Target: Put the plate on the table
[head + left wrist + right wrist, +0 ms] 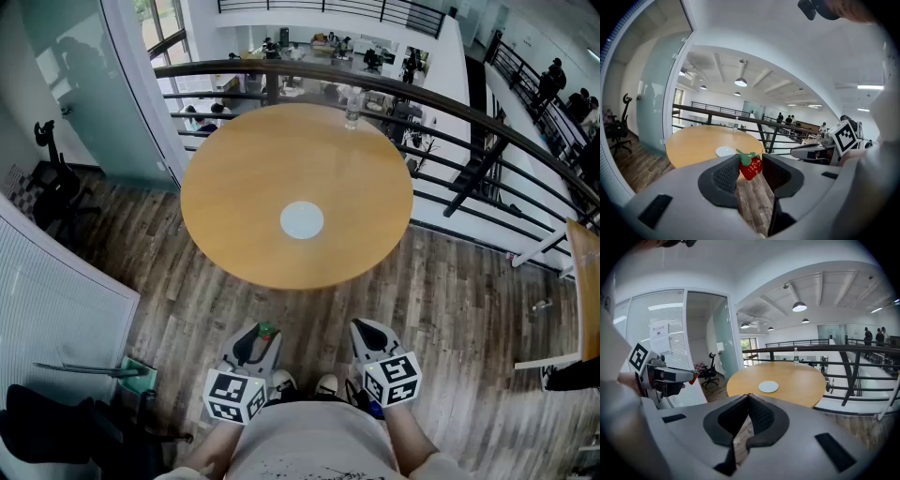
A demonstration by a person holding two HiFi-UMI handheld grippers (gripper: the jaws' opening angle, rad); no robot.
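Plate sits mid-worktop, both tongs low on the near side over the wood floor.
The white plate lies flat at the centre of the round wooden worktop, well apart from both tongs. The left tongs pinch a red strawberry with a green top; the right tongs are pressed together, nothing in them. A clear bottle stands at the worktop's far edge.
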